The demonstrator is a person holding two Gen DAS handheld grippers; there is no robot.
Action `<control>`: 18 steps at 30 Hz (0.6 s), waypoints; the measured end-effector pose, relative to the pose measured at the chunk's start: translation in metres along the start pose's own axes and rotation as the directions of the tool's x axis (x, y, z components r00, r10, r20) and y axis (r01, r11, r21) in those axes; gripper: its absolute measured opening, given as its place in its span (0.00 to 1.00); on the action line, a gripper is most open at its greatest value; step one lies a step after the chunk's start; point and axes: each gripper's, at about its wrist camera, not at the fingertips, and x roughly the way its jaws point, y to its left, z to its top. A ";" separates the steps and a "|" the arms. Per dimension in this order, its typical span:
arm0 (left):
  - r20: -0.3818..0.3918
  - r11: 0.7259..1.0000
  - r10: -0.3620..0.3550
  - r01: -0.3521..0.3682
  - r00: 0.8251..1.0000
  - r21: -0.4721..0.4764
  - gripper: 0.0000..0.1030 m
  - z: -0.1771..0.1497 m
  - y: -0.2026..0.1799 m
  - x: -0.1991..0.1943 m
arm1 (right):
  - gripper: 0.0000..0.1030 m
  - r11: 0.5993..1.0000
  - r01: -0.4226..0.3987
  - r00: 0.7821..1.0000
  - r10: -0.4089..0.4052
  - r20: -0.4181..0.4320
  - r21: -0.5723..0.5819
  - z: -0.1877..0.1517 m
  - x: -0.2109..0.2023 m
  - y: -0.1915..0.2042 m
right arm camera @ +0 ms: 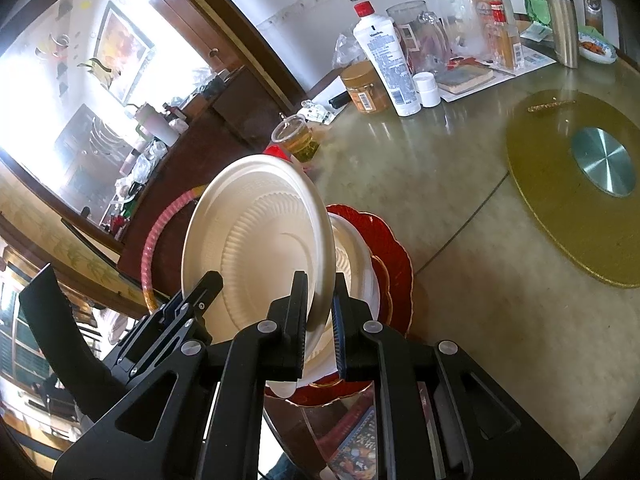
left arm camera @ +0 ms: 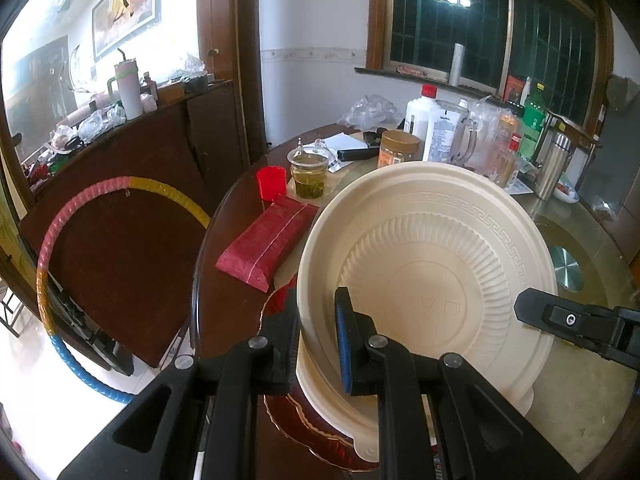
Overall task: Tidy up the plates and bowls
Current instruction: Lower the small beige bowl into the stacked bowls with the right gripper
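A cream disposable plate [left arm camera: 436, 256] is held tilted up above a stack of cream plates and bowls [left arm camera: 516, 396]. The stack rests on a red scalloped plate [right arm camera: 394, 248] at the table's near edge. My left gripper [left arm camera: 320, 340] is shut on the tilted plate's left rim. My right gripper [right arm camera: 320, 320] is shut on the same plate's [right arm camera: 256, 240] right rim. The right gripper's finger [left arm camera: 560, 316] shows in the left wrist view. The left gripper [right arm camera: 180, 312] shows in the right wrist view.
A red packet [left arm camera: 268, 240], a red cup [left arm camera: 272, 182] and a cup of tea [left arm camera: 308, 172] stand left of the stack. Bottles and jars [left arm camera: 440, 128] crowd the far side. A gold turntable [right arm camera: 572, 184] lies at the right. A hoop [left arm camera: 52, 264] leans on the cabinet.
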 end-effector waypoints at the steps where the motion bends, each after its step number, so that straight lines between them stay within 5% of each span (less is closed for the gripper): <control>1: 0.000 1.000 0.001 -0.001 1.000 0.001 0.15 0.000 0.000 0.000 | 0.10 1.000 0.001 1.000 -0.001 -0.001 0.001 0.000 0.001 0.000; 18: -0.044 1.000 0.004 -0.004 0.999 -0.004 0.15 0.002 0.003 0.011 | 0.11 1.000 0.006 0.999 -0.005 -0.038 0.013 0.000 0.013 -0.003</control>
